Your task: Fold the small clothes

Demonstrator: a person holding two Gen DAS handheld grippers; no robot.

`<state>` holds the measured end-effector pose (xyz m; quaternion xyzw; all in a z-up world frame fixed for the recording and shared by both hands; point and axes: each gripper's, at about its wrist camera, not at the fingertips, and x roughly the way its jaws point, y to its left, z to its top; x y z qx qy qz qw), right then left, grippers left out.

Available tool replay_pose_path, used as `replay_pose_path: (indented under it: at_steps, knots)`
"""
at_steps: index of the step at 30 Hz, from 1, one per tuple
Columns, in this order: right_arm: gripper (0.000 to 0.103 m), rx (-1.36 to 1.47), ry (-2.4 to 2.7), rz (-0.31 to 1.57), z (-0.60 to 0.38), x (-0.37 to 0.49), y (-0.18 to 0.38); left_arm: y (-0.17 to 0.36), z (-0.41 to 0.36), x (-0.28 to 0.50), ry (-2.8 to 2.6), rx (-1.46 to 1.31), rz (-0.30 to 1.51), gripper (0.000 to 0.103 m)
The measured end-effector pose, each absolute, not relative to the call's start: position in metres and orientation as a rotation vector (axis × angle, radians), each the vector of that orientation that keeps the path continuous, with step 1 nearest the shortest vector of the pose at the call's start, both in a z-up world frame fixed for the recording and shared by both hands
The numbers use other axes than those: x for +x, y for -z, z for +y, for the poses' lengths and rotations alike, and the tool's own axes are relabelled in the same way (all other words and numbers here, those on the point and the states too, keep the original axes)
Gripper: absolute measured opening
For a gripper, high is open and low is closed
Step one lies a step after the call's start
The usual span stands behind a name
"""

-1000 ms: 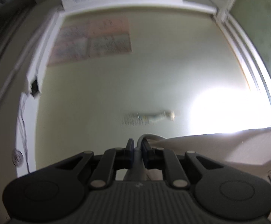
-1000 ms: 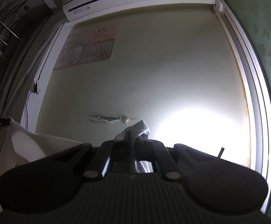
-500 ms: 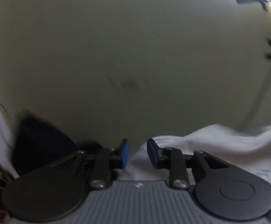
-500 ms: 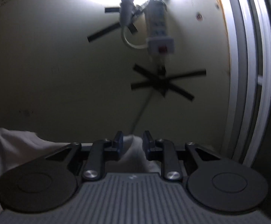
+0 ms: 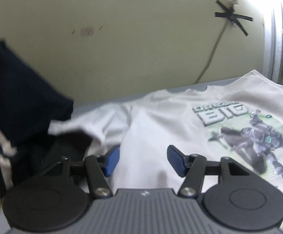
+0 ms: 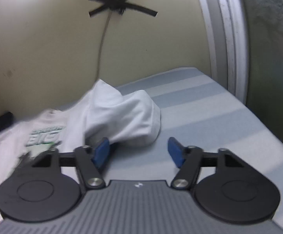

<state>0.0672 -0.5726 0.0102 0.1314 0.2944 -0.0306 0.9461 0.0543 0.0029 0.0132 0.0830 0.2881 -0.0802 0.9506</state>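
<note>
Left wrist: jaws spread, empty over white T-shirt (image 5: pixel 161 120) | right wrist: jaws spread, sleeve (image 6: pixel 125 117) ahead, striped surface (image 6: pixel 209 117) bare rightward

One white T-shirt (image 5: pixel 161 120) with a printed front; the same shirt appears in the right wrist view (image 6: pixel 110 113), where one sleeve is bunched up. One dark garment (image 5: pixel 22 101) with white stripes, at the left of the left wrist view. Two tools, one per view: left tool (image 5: pixel 143 159) and right tool (image 6: pixel 139 152), each with two blue pads, jaws spread apart. One striped bed (image 6: pixel 209 120). One cord (image 6: pixel 102 44) running down the wall. One cross of black tape strips (image 6: pixel 121 3) on the wall, also seen in the left view (image 5: pixel 233 17).
</note>
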Motion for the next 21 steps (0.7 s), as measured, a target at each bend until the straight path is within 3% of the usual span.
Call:
replay_pose_path:
  at_steps: [11, 13, 14, 15, 21]
  knots:
    - [0.064, 0.178, -0.032, 0.640, -0.502, 0.085, 0.007, 0.002, 0.012, 0.045, 0.088, 0.147, 0.613, 0.063]
    - [0.045, 0.098, -0.042, 0.628, -0.478, 0.078, 0.007, 0.003, 0.011, 0.043, 0.088, 0.160, 0.602, 0.063]
    - [0.025, 0.061, -0.055, 0.622, -0.469, 0.076, 0.004, 0.003, 0.010, 0.043, 0.087, 0.166, 0.598, 0.063]
    - [0.013, 0.039, -0.061, 0.623, -0.461, 0.079, 0.002, 0.004, 0.010, 0.042, 0.087, 0.169, 0.594, 0.063]
    - [0.010, -0.106, 0.111, 0.596, -0.478, 0.075, -0.015, 0.002, 0.014, 0.039, 0.075, 0.134, 0.590, 0.069]
